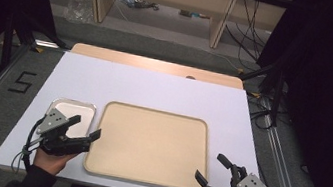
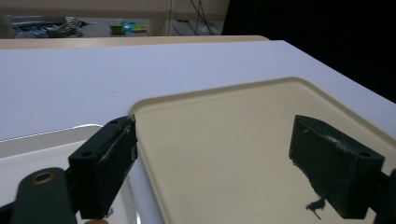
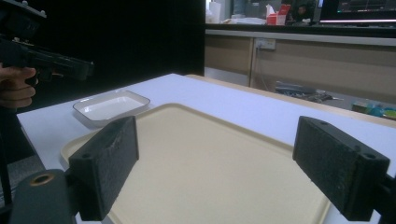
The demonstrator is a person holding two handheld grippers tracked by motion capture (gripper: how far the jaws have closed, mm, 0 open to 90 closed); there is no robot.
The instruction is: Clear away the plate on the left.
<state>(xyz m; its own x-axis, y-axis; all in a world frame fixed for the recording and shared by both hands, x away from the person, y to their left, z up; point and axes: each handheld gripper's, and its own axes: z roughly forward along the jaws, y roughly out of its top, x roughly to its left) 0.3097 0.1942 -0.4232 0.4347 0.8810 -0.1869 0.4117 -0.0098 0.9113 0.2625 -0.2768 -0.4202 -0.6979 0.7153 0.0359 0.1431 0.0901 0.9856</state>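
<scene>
- Tabletop point(image 1: 155, 86): white, with a strip of bare wood along the far edge.
- Tray point(image 1: 149, 144): tan, rounded corners, lay flat in the middle of the near half of the tabletop, nothing on it.
- Dish point(image 1: 73, 107): small, white, shallow, with a thin dark rim; sat just beside the tray's left edge, near its far corner; seen from the right gripper view point(image 3: 109, 108) beyond the tray's far side.
- Left gripper point(image 1: 86, 127): held in a hand point(image 1: 48, 160) at the near left corner, hovered over the gap between dish and tray; fingers point(image 2: 105, 163) released and wide apart, one above the dish's near edge, the other above the tray's surface; gripped nothing.
- Right gripper point(image 1: 209, 167): held at the near right corner, pointed in over the tray's near right corner; fingers point(image 3: 109, 163) released, spread wide, with the tray's surface between them; touched nothing as far as could be told.
- Number five point(image 1: 22, 82): marked in black on the floor, left of the tabletop.
</scene>
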